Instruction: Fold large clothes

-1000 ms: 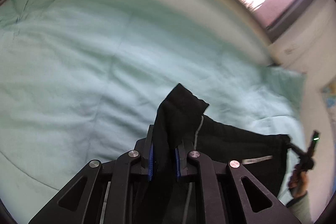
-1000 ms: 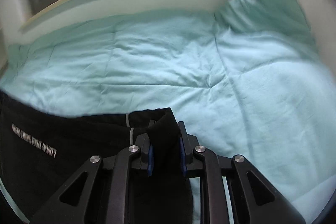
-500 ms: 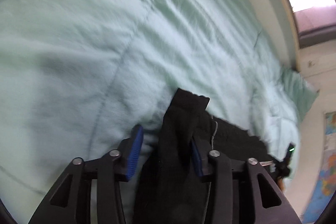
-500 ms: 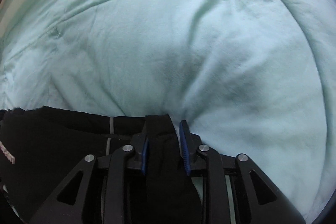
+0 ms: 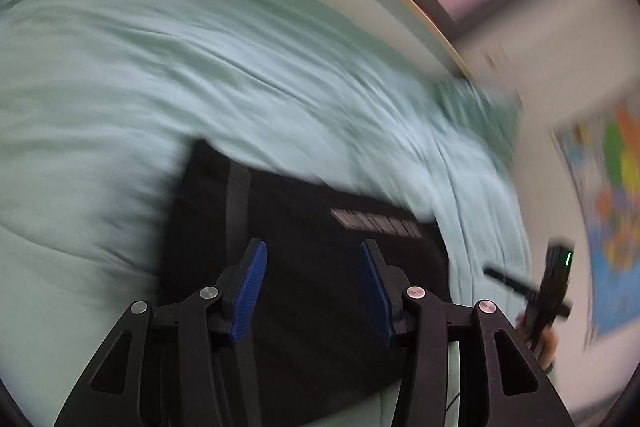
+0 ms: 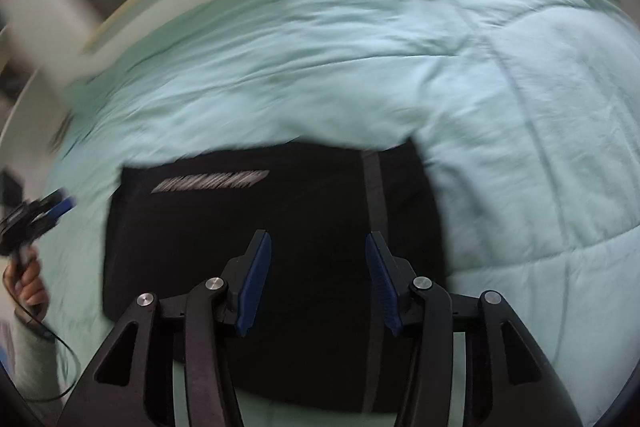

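Both my left gripper (image 5: pixel 312 287) and my right gripper (image 6: pixel 318 281) are spread wide and hold nothing, hovering over the black garment (image 6: pixel 280 247), which lies flat on the green quilt (image 6: pixel 400 47). Its long axis seems to run toward me, white lettering (image 6: pixel 210 181) near the far edge. If I regrasp only the top layer, I judge the fold may slide apart on the soft quilt.

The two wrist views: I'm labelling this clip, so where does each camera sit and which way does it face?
Left wrist: on the left gripper, looking along its open fingers at the black garment on the green quilt; the right gripper shows at the right.
Right wrist: on the right gripper, facing the same garment; the left gripper shows at the left.
Shared: garment, quilt, window.
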`<state>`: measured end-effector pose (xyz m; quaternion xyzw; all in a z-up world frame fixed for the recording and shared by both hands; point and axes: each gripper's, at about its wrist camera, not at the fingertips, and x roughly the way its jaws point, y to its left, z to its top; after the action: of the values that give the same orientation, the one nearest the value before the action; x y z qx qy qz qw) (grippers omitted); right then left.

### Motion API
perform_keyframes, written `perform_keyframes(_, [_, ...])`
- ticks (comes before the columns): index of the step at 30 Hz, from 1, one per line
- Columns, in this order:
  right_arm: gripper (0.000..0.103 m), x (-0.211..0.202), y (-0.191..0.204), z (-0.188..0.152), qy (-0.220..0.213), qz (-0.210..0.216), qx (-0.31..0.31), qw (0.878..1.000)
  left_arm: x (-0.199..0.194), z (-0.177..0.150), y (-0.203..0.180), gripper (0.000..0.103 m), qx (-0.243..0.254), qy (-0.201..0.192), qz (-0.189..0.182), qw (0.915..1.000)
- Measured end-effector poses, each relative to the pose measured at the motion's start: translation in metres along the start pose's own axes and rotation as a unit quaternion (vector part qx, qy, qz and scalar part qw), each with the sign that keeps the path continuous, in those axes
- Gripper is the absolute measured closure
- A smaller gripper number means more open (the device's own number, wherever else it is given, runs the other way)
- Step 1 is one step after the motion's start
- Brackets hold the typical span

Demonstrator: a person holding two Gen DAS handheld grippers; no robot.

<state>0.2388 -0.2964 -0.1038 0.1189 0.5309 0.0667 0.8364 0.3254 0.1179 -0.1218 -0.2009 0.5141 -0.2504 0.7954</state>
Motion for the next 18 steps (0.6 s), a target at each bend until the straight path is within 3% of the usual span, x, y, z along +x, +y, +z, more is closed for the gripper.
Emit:
perform_keyframes(3, [0.048, 0.022, 0.036, -0.023, 0.022, 0.008, -0.027, 0.999, 0.024, -0.028, -0.049, 0.053, 0.069, 0.009, 0.033, 0.9970])
perform_keyframes(5, [0.047, 0.047, 0.047, -0.032, 0.037, 0.000, -0.026, 0.999, 0.047, -0.045, -0.069, 0.053, 0.086, 0.015, 0.054, 0.9947])
perform_keyframes(7, [0.047, 0.078, 0.051, -0.037, 0.045, 0.005, -0.023, 0.999, 0.084, -0.060, -0.068, 0.053, 0.063, 0.036, 0.067, 0.9951])
perform_keyframes(9, [0.047, 0.115, 0.052, -0.042, 0.062, -0.021, -0.023, 0.998, 0.120, -0.071, -0.049, 0.053, 0.025, 0.068, 0.095, 0.9928])
perform_keyframes(12, [0.046, 0.148, 0.056, -0.052, 0.072, -0.053, -0.052, 0.995, 0.145, -0.080, -0.028, 0.054, -0.010, 0.076, 0.114, 0.9906])
perform_keyframes(18, [0.045, 0.146, 0.052, -0.042, 0.091, -0.043, -0.049, 0.994, 0.149, -0.073, -0.041, 0.053, 0.013, 0.088, 0.137, 0.9865])
